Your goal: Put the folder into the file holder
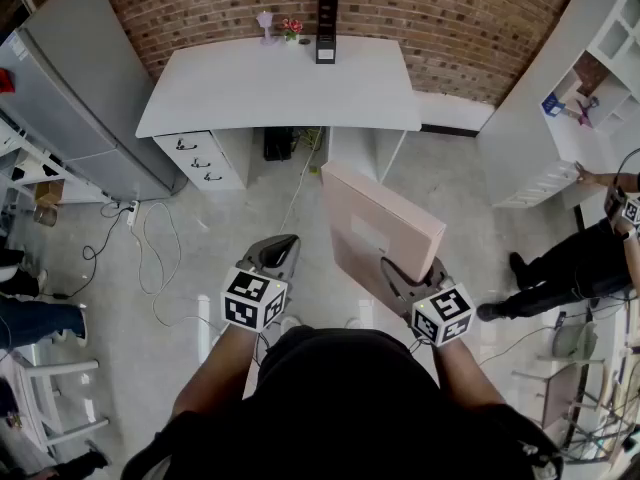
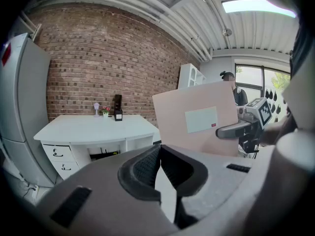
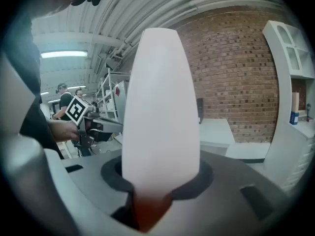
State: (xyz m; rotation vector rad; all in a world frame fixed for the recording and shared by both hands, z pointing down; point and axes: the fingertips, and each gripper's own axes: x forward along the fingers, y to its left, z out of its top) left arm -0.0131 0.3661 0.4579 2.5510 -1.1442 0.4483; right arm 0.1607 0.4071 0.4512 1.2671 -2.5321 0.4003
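As we stand well back from the white desk [image 1: 280, 83] and face it, our two grippers are the nearest things to us, both on the near side of the desk and well apart from it. Our left gripper [image 1: 283, 248] has its jaws together at the tips with nothing between them, and it points toward the drawer end of the desk. Our right gripper [image 1: 415, 276] is clamped on the lower end of the folder [image 1: 375, 223], one jaw on each face.

We hold this thick, pale pink folder in the air in front of the desk's right end, clear of it. It is tilted so that its upper end leans toward the desk, and a pale label shows on its broad face.

Farther out, loose cables [image 1: 150, 238] trail over the floor before the desk's left end, and the drawers [image 1: 200, 158] sit under that same end. At the desk's far edge, against the brick wall [image 1: 450, 18], the black file holder [image 1: 326, 23] stands upright, well apart from the folder. A small pot of flowers [image 1: 292, 28] stands just left of it.

A grey cabinet [image 1: 90, 98] flanks the desk on the left and a white shelf unit [image 1: 600, 58] on the right. Another person [image 1: 570, 263] in dark clothes stands off to the right of the desk.
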